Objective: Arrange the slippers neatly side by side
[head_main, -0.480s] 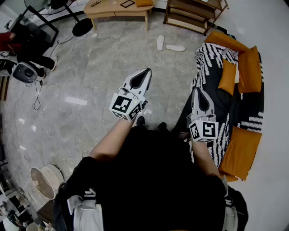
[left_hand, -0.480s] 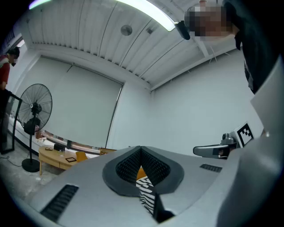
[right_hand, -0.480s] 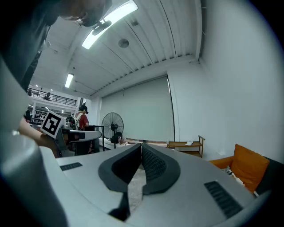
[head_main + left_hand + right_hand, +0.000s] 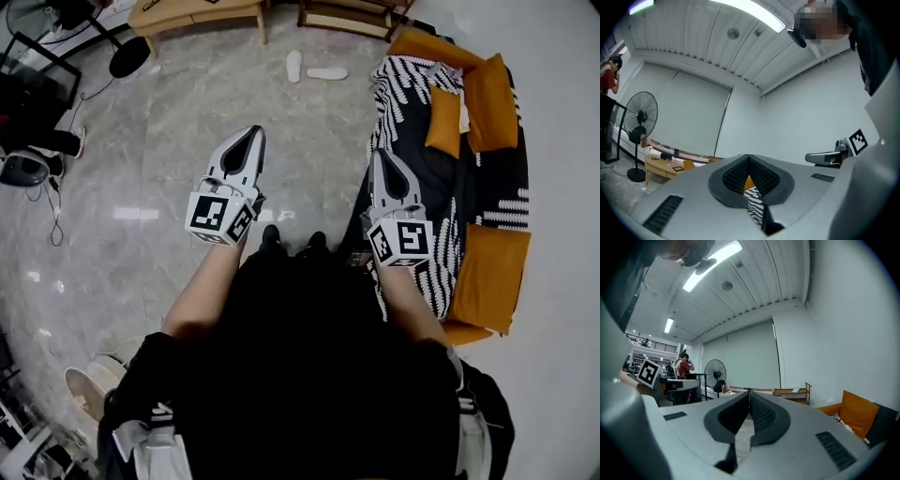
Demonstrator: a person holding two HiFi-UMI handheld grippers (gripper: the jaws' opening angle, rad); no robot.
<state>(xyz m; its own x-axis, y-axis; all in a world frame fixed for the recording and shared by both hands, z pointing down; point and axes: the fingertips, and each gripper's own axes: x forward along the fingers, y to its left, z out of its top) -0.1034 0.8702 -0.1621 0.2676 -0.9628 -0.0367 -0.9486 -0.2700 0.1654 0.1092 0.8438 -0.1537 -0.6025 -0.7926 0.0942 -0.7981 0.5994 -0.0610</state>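
Observation:
Two white slippers lie on the grey marble floor far ahead in the head view: one slipper [image 4: 294,65] points away, the other slipper [image 4: 327,73] lies crosswise to its right. My left gripper [image 4: 255,131] is held at waist height, shut and empty. My right gripper [image 4: 382,154] hovers beside the sofa, also shut and empty. Both are well short of the slippers. In the left gripper view the left gripper's tips [image 4: 748,156] meet; in the right gripper view the right gripper's tips [image 4: 749,392] meet too. Neither gripper view shows the slippers.
A sofa [image 4: 450,159] with a black-and-white throw and orange cushions [image 4: 490,89] runs along the right. A wooden table [image 4: 192,11] and a low shelf [image 4: 352,14] stand beyond the slippers. A standing fan's base [image 4: 128,58] and cables [image 4: 53,211] sit left. A person [image 4: 683,364] stands far off.
The whole view has shifted: the slippers, table and sofa now sit further left and higher in the head view. Both grippers stay shut and have drifted left with the body.

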